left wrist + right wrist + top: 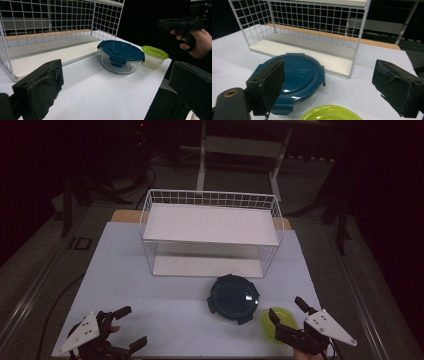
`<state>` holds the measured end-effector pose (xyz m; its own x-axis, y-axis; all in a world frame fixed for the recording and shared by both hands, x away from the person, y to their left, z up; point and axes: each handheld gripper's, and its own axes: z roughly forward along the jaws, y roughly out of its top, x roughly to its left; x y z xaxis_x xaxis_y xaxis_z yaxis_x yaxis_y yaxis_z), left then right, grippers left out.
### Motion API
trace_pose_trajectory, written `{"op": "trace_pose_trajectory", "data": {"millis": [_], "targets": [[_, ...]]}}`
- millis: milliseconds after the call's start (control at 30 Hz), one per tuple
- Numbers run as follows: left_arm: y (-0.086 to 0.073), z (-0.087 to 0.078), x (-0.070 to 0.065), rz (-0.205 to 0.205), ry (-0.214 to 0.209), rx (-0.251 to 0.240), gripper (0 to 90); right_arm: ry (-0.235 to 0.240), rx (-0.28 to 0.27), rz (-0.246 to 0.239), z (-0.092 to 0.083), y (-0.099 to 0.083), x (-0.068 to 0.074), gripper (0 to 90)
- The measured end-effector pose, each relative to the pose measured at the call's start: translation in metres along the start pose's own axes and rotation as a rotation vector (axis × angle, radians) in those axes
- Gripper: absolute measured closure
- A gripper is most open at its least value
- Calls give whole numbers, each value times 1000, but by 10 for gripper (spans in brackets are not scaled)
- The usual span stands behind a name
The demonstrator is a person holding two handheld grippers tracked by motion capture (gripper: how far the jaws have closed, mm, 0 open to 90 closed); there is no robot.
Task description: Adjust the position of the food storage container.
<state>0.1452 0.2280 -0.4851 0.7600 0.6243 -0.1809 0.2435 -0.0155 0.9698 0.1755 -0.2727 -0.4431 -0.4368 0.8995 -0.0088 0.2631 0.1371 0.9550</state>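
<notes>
One wire rack (pixel 210 225) stands on the desk (pixel 150 295); before it sit two lidded containers, one blue-lidded (pixel 233 298), one green-lidded (pixel 280 322).

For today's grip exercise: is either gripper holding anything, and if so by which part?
Nothing is held. The left gripper and right gripper are both open with nothing between the jaws; the two containers sit untouched.
</notes>
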Motion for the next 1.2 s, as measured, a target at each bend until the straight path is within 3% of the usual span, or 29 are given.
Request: {"op": "trace_pose_trajectory", "data": {"millis": [200, 567, 733, 800, 1067, 1200], "targets": [[0, 0, 0, 4, 1, 0, 0, -2, -19, -13, -7, 6, 4, 110], [0, 1, 1, 1, -2, 2, 0, 18, -4, -21, -7, 11, 8, 109], [0, 1, 1, 1, -1, 0, 0, 50, 27, -6, -3, 24, 0, 109], [0, 2, 0, 0, 1, 0, 0, 38, 40, -6, 1, 32, -3, 109], [-1, 3, 0, -3, -2, 4, 0, 61, 67, -33, 17, 53, -16, 111], [-1, 2, 0, 3, 1, 6, 0, 91, 74, -35, 25, 56, -22, 161]]}}
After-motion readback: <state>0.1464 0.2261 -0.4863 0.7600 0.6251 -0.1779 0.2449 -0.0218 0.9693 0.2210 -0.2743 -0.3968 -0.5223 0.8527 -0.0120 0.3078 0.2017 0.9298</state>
